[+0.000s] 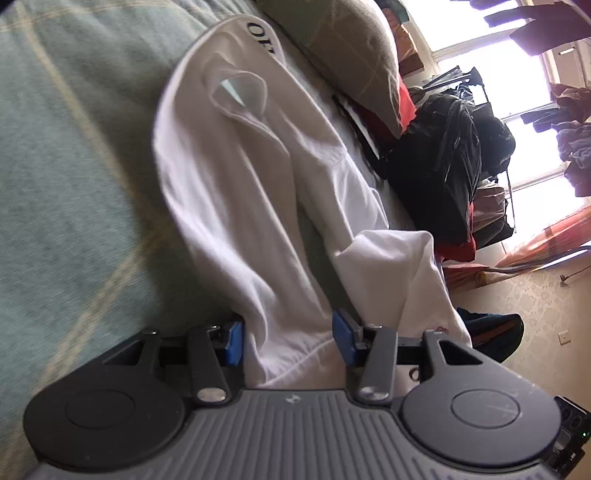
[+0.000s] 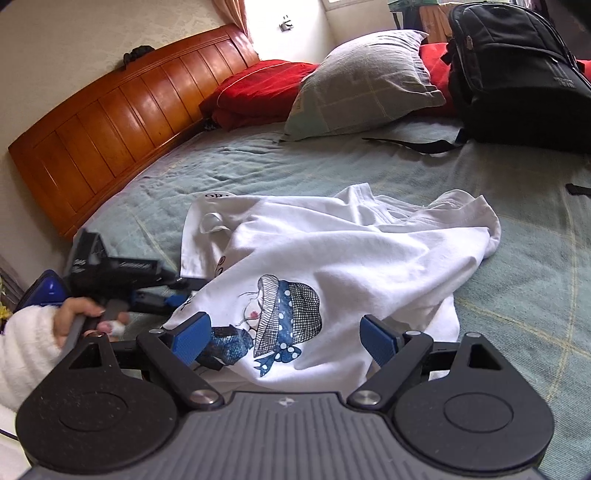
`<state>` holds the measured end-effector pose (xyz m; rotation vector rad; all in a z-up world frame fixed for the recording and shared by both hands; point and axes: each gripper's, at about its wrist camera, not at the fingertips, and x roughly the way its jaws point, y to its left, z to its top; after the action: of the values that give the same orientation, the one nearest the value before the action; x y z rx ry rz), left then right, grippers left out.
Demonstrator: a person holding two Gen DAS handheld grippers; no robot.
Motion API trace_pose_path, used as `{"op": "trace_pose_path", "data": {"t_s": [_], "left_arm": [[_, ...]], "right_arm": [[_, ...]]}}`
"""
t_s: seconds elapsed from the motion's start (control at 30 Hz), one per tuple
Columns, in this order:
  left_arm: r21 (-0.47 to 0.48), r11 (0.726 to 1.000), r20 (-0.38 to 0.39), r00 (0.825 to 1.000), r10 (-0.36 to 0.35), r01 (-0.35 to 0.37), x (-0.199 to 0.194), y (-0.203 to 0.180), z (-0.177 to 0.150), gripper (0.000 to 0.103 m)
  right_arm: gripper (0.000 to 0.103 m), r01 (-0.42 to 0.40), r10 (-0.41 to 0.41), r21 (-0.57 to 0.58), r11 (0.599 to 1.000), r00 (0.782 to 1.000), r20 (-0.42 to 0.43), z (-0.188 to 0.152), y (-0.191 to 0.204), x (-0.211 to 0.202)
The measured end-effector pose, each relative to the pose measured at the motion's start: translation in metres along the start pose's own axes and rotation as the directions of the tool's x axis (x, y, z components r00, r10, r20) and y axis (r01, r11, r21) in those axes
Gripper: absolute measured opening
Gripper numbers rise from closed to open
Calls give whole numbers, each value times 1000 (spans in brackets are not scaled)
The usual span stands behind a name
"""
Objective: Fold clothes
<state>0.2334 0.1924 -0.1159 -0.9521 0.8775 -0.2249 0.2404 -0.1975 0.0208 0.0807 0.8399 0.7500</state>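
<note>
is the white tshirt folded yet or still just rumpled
Still rumpled. The t-shirt lies bunched on the bed in loose wrinkles, print side up, one sleeve crumpled at the far end, no neat edges.

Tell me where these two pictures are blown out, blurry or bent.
Left wrist view: the window is blown out to white and the bedspread is smeared with blur. Right wrist view: sharper and evenly lit, but the fisheye bows the headboard into a curve.

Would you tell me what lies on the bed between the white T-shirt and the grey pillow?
Only bare green bedspread lies between the white T-shirt and the grey pillow; the right wrist view shows it.
</note>
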Motion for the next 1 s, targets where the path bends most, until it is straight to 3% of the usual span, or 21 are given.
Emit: {"op": "trace_pose_path", "data": {"t_s": [0.07,0.13,0.2,0.27,0.37,0.5,0.7,0.77,0.87,0.93,1.0], "left_arm": [[21,1000,17,1000,1,-2,1,-4,-6,47],[48,999,30,999,13,-14,-2,-7,-14,37],[78,994,27,997,74,-76,-5,-7,-15,1],[60,994,12,996,93,-93,-11,-2,-9,2],[133,976,28,985,168,-170,-22,-12,3,2],[203,929,38,950,309,-311,-36,-23,25,2],[296,800,107,851,515,-521,-68,-21,58,2],[331,743,145,810,568,-581,-76,-23,70,2],[382,630,214,728,651,-676,-83,-24,91,2],[389,553,256,663,704,-737,-86,-22,106,2],[382,503,281,616,736,-776,-90,-18,125,2]], "right_arm": [[91,6,-6,2,1000,1000,-5,-1,-1,1],[91,9,-9,7,1000,1000,-7,-2,-3,1],[91,10,-10,16,1000,1000,-8,-3,-7,2],[91,21,-21,22,1000,1000,-9,-2,-9,3],[91,20,-20,15,1000,1000,-4,-1,-10,2],[91,19,-19,2,1000,1000,5,0,-8,0],[91,27,-27,4,1000,999,19,2,-9,-2],[91,30,-30,1,1000,999,22,2,-9,-3],[91,40,-40,2,999,999,24,3,-10,-3],[91,41,-41,1,999,999,27,4,-10,-3],[91,42,-42,0,999,999,29,5,-9,-4]]}}
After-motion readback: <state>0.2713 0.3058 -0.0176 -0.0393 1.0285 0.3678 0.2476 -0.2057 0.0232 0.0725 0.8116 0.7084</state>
